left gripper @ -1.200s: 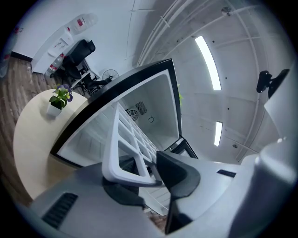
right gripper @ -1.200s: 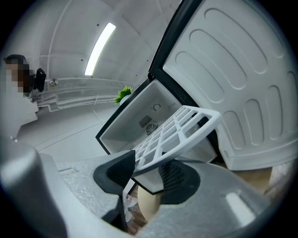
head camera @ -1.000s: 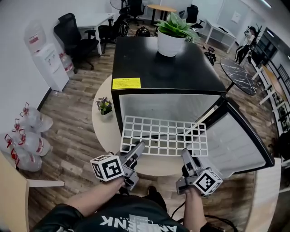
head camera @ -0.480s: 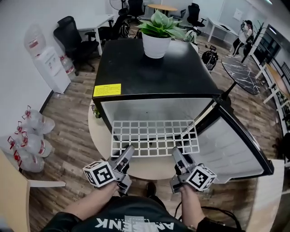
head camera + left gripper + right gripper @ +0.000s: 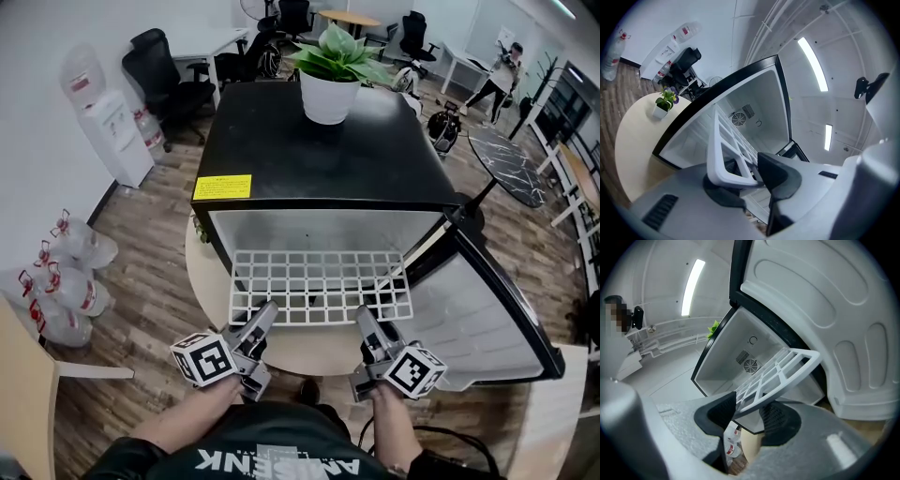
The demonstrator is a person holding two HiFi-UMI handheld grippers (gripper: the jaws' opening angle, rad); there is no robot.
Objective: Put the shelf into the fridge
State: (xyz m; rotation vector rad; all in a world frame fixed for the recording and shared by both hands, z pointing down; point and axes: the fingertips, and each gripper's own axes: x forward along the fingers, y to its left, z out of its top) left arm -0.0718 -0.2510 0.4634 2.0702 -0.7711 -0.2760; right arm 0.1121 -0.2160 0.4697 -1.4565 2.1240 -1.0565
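Note:
A black mini fridge (image 5: 319, 141) stands on a round table (image 5: 208, 286), its door (image 5: 483, 300) swung open to the right. The white grid shelf (image 5: 319, 286) lies level in front of the white cavity, its far edge at the opening. My left gripper (image 5: 258, 325) is shut on the shelf's near left edge, and my right gripper (image 5: 367, 325) is shut on the near right edge. In the left gripper view the shelf (image 5: 723, 140) runs from my left gripper (image 5: 746, 180) toward the cavity. In the right gripper view the shelf (image 5: 780, 369) sits between the pads of my right gripper (image 5: 747, 414).
A large potted plant (image 5: 330, 75) stands on the fridge top. A small plant (image 5: 663, 101) sits on the table left of the fridge. A water dispenser (image 5: 112, 131), water bottles (image 5: 56, 272) on the floor and office chairs (image 5: 169, 75) are at the left.
Over the second the shelf and both grippers have shifted a little left in the head view, along with the fridge. In the last half second they have hardly moved.

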